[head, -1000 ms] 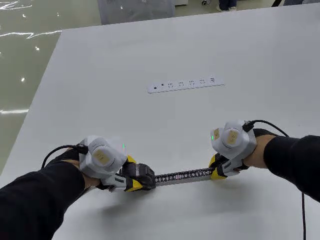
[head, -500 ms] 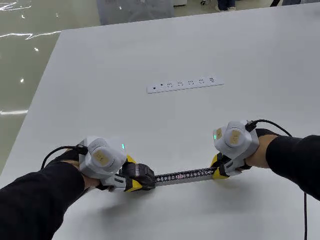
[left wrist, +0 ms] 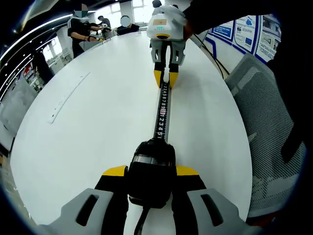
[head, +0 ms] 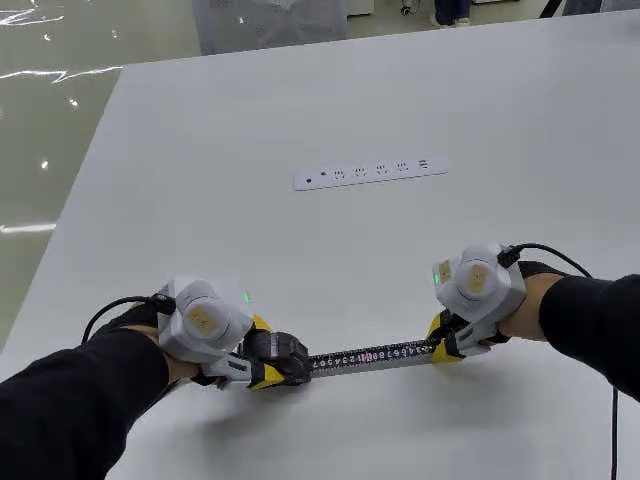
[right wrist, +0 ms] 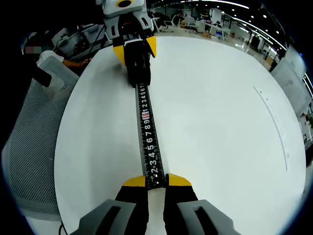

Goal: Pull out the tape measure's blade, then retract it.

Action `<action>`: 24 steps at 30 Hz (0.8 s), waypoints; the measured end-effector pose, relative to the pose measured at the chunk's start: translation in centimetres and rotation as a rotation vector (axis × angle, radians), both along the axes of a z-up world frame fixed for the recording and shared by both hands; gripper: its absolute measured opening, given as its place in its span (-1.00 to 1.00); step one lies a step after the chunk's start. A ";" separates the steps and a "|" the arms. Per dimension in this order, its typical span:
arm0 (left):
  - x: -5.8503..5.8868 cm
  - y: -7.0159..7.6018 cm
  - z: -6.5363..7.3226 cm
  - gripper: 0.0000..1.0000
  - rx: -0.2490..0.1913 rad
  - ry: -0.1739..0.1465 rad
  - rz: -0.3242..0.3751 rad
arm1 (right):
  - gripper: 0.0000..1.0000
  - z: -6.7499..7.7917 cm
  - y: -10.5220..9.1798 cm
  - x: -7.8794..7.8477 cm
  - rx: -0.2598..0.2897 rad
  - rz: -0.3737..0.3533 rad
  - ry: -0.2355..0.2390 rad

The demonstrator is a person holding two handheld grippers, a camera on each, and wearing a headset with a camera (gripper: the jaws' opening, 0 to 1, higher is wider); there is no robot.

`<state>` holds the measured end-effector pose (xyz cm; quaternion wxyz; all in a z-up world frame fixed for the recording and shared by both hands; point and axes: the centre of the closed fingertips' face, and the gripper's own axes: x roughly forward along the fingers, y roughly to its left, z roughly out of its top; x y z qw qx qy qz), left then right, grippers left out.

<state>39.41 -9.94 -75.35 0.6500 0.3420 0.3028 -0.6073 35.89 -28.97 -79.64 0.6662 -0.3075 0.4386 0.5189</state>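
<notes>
Low over the white worktop (head: pixel 300 250), the left tool (head: pixel 262 368) was clamped on the tape measure's case (head: pixel 282 356); the right tool (head: pixel 446 348) pinched the blade (head: pixel 370 354) at its tip. The blade was likely thin and springy, best held by its end.

Rear of tape measure case (left wrist: pixel 152 155) hidden between left gripper (left wrist: pixel 151 171) fingers (left wrist: pixel 113 185). Blade (right wrist: pixel 148 132) tip hidden between right gripper (right wrist: pixel 156 182) fingers (right wrist: pixel 135 190) — hook can't be made out. Blade numbers too small to read in head view, same for power strip (head: pixel 369 171) markings. Worktop (head: pixel 300 250) near edge and right edge cut off by the picture — sleeve (head: pixel 70 400) too.
</notes>
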 end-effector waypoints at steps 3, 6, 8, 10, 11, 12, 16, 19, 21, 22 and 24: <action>0.0 0.0 0.0 -0.44 -0.002 0.004 0.001 | -0.90 0.1 -0.1 -0.1 0.005 0.002 0.001; 0.0 0.0 0.0 -0.44 0.002 0.000 0.001 | -0.90 0.0 -0.7 -0.2 0.007 -0.002 0.000; 0.0 0.0 -0.1 -0.44 0.005 -0.004 0.004 | -0.90 0.1 -1.1 -0.3 0.008 -0.014 -0.001; -0.1 0.0 -0.1 -0.43 0.004 -0.007 0.008 | -0.90 0.3 -1.2 -0.3 0.007 -0.013 0.000; -0.1 0.0 -0.1 -0.43 0.003 -0.008 0.008 | -0.90 0.2 -1.2 -0.3 0.004 -0.009 0.003; 0.0 0.0 -0.1 -0.44 0.002 -0.006 0.010 | -0.90 0.2 -1.3 -0.2 0.004 -0.005 0.007; 0.1 -0.1 -0.1 -0.44 -0.001 0.002 0.012 | -0.90 0.2 -1.8 -0.2 0.001 -0.012 0.008; 0.0 -0.1 -0.1 -0.44 0.004 0.000 0.006 | -0.90 0.2 -2.1 -0.3 0.001 -0.021 0.004; 0.0 0.0 -0.1 -0.44 0.012 0.000 -0.003 | -0.90 0.2 -2.1 -0.2 -0.002 -0.020 0.003; 0.1 0.0 -0.2 -0.45 0.015 0.001 -0.003 | -0.90 0.2 -2.1 -0.2 -0.003 -0.019 0.003; 0.1 0.0 -0.2 -0.45 0.015 0.001 -0.004 | -0.90 0.1 -2.2 -0.1 0.001 -0.020 0.004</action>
